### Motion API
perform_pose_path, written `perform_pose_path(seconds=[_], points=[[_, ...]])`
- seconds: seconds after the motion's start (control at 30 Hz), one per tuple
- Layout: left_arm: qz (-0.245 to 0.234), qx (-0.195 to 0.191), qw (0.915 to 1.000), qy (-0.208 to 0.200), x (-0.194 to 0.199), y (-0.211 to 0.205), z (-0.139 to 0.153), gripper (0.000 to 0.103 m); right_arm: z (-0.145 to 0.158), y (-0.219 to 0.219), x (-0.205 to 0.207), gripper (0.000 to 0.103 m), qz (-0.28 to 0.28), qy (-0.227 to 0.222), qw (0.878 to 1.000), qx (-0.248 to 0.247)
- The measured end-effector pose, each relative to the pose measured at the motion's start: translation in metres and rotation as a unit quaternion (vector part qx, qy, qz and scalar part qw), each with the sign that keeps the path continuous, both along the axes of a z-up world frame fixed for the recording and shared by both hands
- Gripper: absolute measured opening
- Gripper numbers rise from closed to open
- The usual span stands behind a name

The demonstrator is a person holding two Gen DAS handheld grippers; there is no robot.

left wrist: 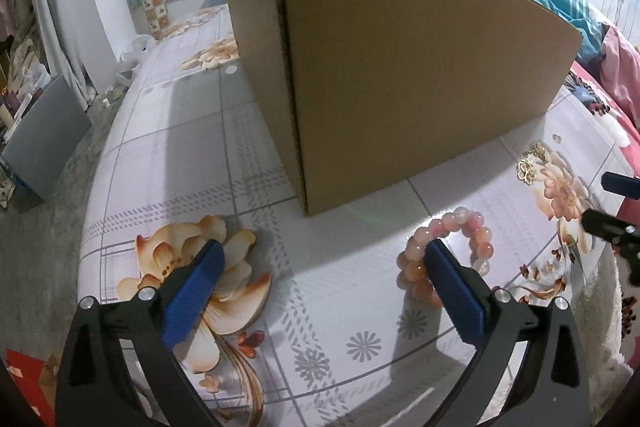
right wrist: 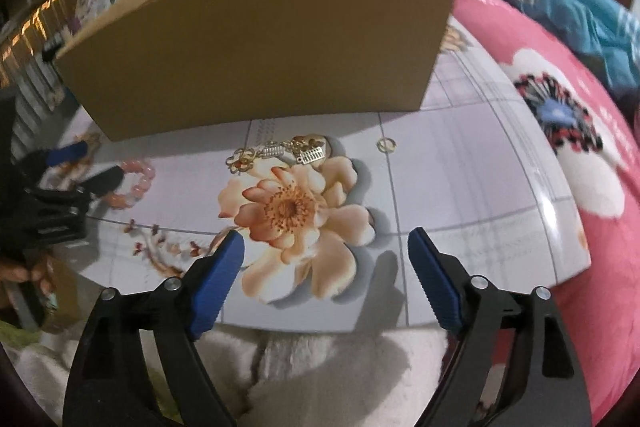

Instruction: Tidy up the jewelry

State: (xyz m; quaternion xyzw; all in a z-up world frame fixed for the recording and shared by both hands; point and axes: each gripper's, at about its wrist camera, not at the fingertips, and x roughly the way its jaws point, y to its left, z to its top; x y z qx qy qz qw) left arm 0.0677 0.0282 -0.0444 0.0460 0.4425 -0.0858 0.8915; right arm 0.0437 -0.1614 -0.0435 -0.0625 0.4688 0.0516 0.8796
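Observation:
A pink beaded bracelet (left wrist: 448, 255) lies on the flower-print table, and the right finger of my open left gripper (left wrist: 324, 251) stands over its near side; nothing sits between the jaws. The same bracelet (right wrist: 136, 183) shows at the left of the right wrist view, beside the left gripper (right wrist: 86, 163). Gold earrings (right wrist: 280, 151) and a small ring (right wrist: 386, 145) lie in front of the open cardboard box (right wrist: 256, 67). My right gripper (right wrist: 326, 239) is open over the table's near edge, holding nothing. The gold pieces (left wrist: 530, 167) also show right of the box (left wrist: 400, 87).
A pink floral bedcover (right wrist: 580, 155) and a teal cloth (right wrist: 592, 15) lie to the right of the table. White fluffy fabric (right wrist: 320, 367) sits below the near table edge. A grey panel (left wrist: 44, 139) leans on the floor at the left.

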Motion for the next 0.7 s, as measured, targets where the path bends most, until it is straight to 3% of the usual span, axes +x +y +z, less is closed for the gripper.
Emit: perform_pose_path(seconds=[0.07,0.1,0.2,0.3,0.7], points=[[0.000,0.000,1.0000,-0.005,-0.003,0.001,-0.001,0.099,-0.006,0.006,0.000,0.085,0.006,-0.006,1.000,-0.019],[0.000,-0.001,1.0000,-0.004,-0.001,0.000,0.000,0.099,-0.007,0.006,-0.001,0.091,0.006,-0.014,1.000,-0.019],[-0.001,0.001,1.0000,0.007,0.002,0.002,0.000,0.099,-0.011,0.004,-0.001,0.095,0.004,-0.013,1.000,-0.006],[-0.004,0.002,0.9998,0.021,0.008,0.003,0.001,0.099,-0.011,-0.001,0.002,0.095,-0.007,-0.006,1.000,0.021],[-0.002,0.003,0.9995,0.032,0.013,0.002,0.000,0.099,-0.013,-0.004,0.009,0.095,-0.023,-0.015,0.999,0.021]])
